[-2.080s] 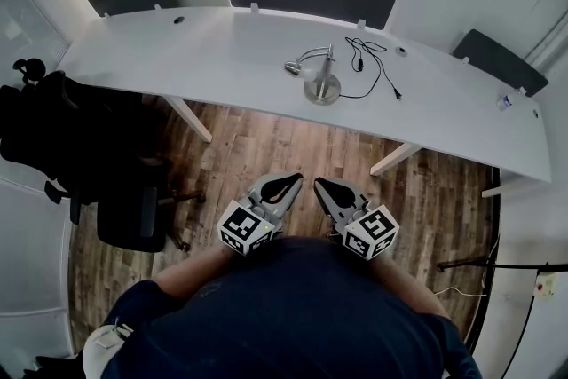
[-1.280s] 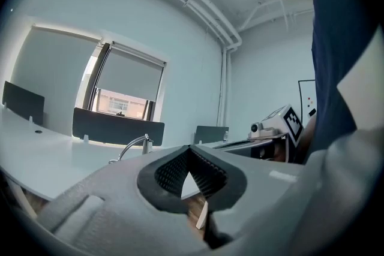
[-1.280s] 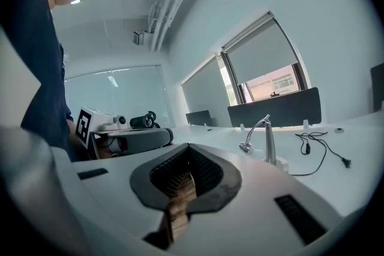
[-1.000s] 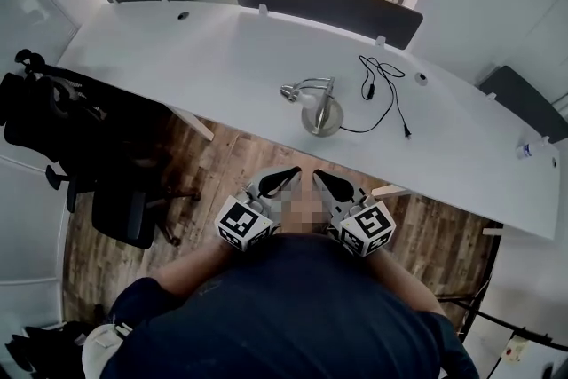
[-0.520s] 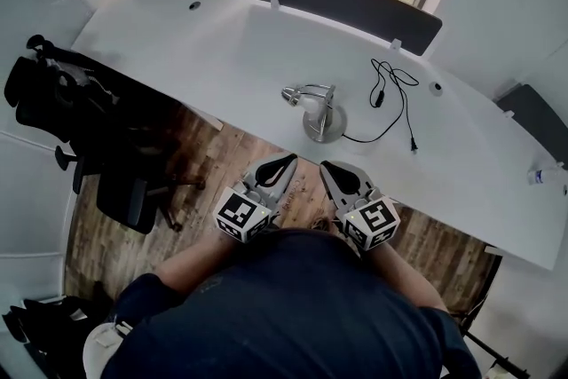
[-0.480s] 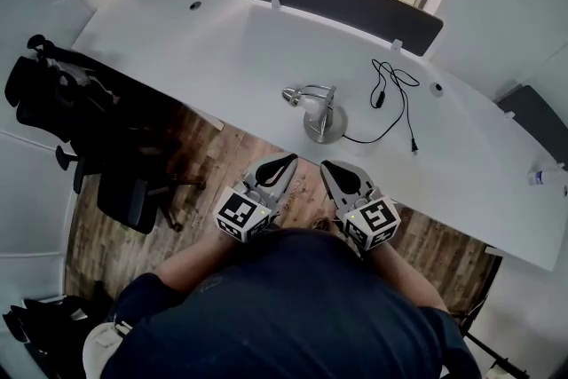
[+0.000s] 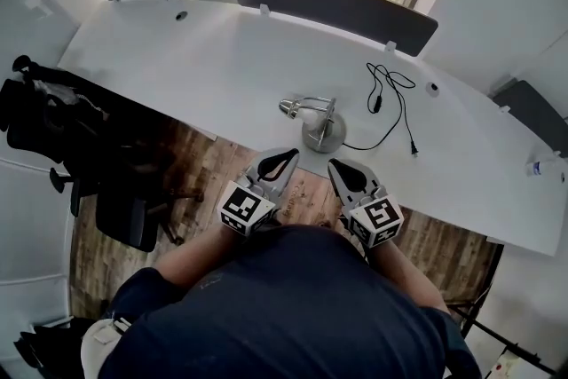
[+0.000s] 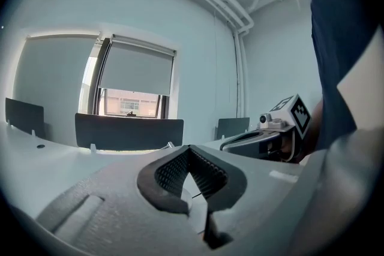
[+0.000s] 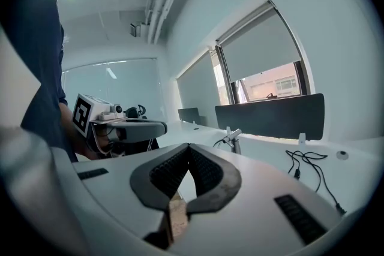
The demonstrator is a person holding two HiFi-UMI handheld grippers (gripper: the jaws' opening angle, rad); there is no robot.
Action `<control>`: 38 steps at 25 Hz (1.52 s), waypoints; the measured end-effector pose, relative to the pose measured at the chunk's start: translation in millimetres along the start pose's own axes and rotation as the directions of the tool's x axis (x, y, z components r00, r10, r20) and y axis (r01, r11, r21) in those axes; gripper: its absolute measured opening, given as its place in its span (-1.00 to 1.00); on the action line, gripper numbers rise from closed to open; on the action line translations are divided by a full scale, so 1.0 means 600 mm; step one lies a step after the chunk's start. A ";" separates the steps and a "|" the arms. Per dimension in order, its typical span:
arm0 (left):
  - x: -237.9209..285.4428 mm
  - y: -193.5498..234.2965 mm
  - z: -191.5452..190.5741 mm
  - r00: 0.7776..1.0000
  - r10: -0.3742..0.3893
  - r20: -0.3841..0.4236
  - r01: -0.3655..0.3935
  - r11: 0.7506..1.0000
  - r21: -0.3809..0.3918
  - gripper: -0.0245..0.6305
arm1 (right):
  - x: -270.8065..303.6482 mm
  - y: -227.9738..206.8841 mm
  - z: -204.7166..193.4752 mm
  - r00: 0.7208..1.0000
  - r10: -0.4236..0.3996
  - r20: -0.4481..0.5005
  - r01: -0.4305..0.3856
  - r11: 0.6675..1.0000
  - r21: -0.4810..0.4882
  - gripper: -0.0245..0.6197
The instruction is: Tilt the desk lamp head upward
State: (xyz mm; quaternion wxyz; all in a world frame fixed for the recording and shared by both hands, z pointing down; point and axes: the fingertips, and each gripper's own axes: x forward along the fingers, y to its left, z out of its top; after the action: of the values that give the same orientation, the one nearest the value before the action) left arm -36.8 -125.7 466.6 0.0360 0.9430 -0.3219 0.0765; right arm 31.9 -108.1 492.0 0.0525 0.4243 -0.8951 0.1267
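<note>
A small silver desk lamp (image 7: 319,130) stands near the front edge of the white desk (image 7: 204,67), its head (image 7: 293,109) pointing left and drooping. In the right gripper view the desk lamp (image 9: 235,137) shows just beyond the jaws. My left gripper (image 7: 289,156) is shut and empty, held short of the desk edge, just below and left of the lamp base. My right gripper (image 7: 335,164) is also shut and empty, just below and right of the base. Each gripper sees the other: the right gripper (image 8: 264,139) and the left gripper (image 9: 123,127) are held side by side.
A black cable (image 7: 391,98) trails from the lamp across the desk to the right. Dark partition panels (image 7: 328,3) line the far desk edge under a window. A black office chair (image 7: 62,129) stands at the left over the wooden floor (image 7: 222,164). A small bottle (image 7: 543,165) sits far right.
Both grippers have moved forward together toward the desk and now sit close to the lamp base. Their jaws stay shut.
</note>
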 end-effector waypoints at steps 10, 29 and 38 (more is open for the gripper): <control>0.053 0.067 -0.038 0.995 -0.011 -0.098 0.019 0.997 0.074 -0.91 | 0.045 -0.039 -0.015 0.993 -0.102 -0.065 0.101 0.995 -0.017 -0.89; 0.148 0.134 -0.105 0.980 0.002 -0.200 0.041 0.978 0.206 -0.90 | 0.124 -0.125 -0.079 0.961 -0.238 -0.140 0.239 0.971 -0.009 -0.89; 0.177 0.144 -0.130 0.969 0.021 -0.246 0.052 0.956 0.290 -0.60 | 0.144 -0.150 -0.100 0.952 -0.256 -0.169 0.257 0.966 -0.016 -0.88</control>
State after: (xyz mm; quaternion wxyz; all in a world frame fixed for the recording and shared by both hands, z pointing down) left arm -16.0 -248.5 563.0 -0.0645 0.9235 -0.2926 0.2396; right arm 46.0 -210.8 583.5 0.1433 0.5248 -0.8242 0.1574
